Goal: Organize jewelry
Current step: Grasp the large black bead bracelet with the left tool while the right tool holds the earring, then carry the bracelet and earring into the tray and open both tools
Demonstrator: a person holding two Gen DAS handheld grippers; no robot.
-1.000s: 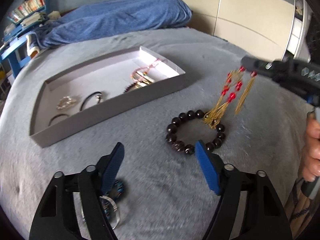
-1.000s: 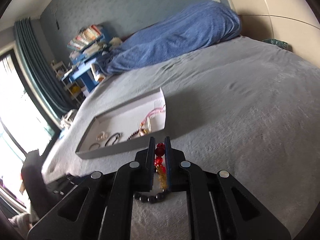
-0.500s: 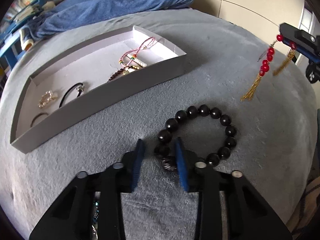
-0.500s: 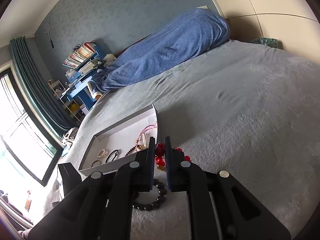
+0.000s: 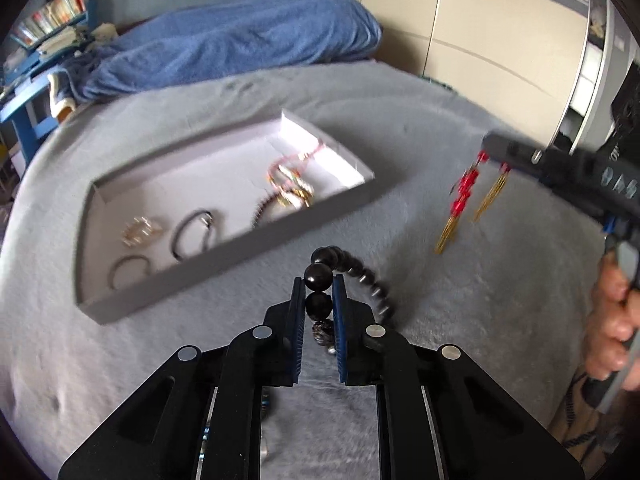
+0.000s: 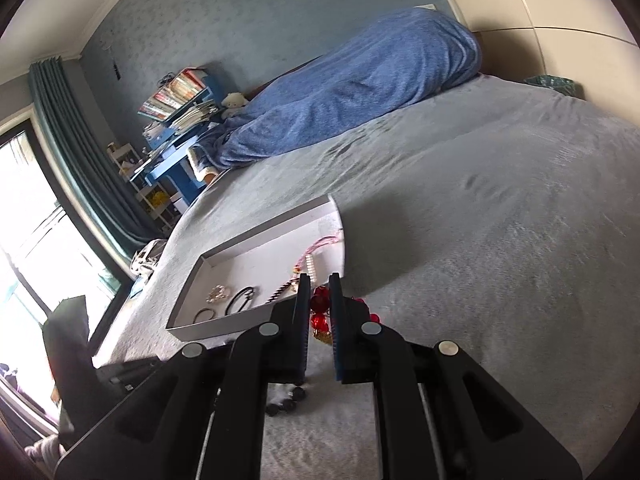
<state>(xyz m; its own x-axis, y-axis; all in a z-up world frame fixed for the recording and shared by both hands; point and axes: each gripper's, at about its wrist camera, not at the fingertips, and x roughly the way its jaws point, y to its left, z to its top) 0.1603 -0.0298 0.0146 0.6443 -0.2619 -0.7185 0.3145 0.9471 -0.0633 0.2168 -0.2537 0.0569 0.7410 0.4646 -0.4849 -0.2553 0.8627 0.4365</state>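
My left gripper (image 5: pixel 318 285) is closing on a bracelet of dark round beads (image 5: pixel 352 270); the blue pads pinch two of its beads and the loop hangs off the grey bed cover. To the right, my right gripper (image 5: pixel 494 151) is shut on a pair of red-bead earrings with gold tassels (image 5: pixel 460 202), which dangle in the air. In the right wrist view the same red beads (image 6: pixel 319 307) sit between the right gripper (image 6: pixel 320 280) pads. A shallow grey tray (image 5: pixel 224 254) lies ahead with several bracelets and hair ties inside.
A rumpled blue blanket (image 5: pixel 224 48) lies across the far end of the bed. Another bracelet (image 5: pixel 264 404) lies under my left gripper's body. A blue shelf with books (image 6: pixel 180 96) stands by the curtain. A hand (image 5: pixel 612 320) grips the right tool at the frame's edge.
My left gripper shut on the dark bead bracelet and lifted it off the cover. The earrings in the right gripper rose clear of the bracelet and stayed held.
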